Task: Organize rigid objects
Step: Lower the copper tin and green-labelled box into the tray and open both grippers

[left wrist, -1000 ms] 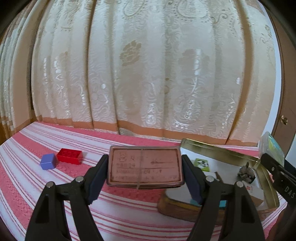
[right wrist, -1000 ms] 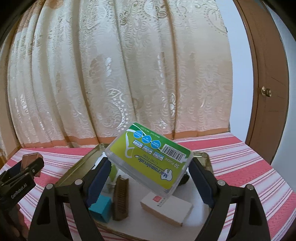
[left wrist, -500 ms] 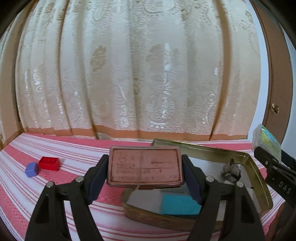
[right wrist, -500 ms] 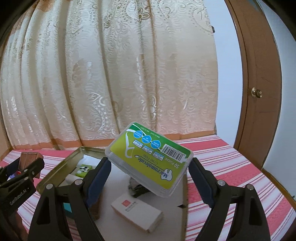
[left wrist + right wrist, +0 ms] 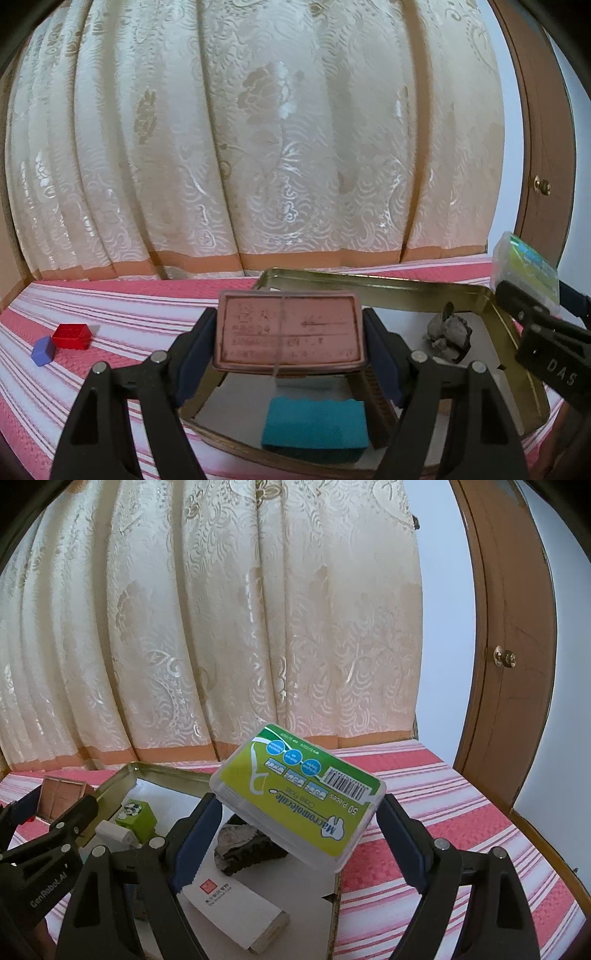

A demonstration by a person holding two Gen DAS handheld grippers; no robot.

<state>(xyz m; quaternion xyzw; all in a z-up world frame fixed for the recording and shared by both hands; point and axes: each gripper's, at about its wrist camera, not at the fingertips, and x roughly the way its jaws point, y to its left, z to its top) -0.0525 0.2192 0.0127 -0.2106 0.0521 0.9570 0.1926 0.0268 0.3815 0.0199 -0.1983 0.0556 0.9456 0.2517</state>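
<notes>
My left gripper (image 5: pixel 290 341) is shut on a flat pink-brown tin (image 5: pixel 289 332), held above the near left corner of the gold metal tray (image 5: pixel 388 282). My right gripper (image 5: pixel 297 812) is shut on a clear box with a green label (image 5: pixel 299 794), tilted, over the tray's (image 5: pixel 122 779) right side. The tray holds a teal block (image 5: pixel 314 424), a brown comb (image 5: pixel 376 402), a grey stone (image 5: pixel 247 847), a white carton (image 5: pixel 236 908), a green cube (image 5: pixel 138 816) and a small white roll (image 5: pixel 114 832). The left gripper with its tin (image 5: pixel 61 794) shows at the left of the right wrist view.
A red brick (image 5: pixel 72 335) and a small blue block (image 5: pixel 43 350) lie on the pink striped cloth (image 5: pixel 122 325) left of the tray. A cream curtain (image 5: pixel 258 147) hangs behind. A brown door (image 5: pixel 517 664) stands at the right.
Both grippers have shifted right with their loads. The left one has come from beside the tray to over its near left corner; the right one has come over the tray's right side.
</notes>
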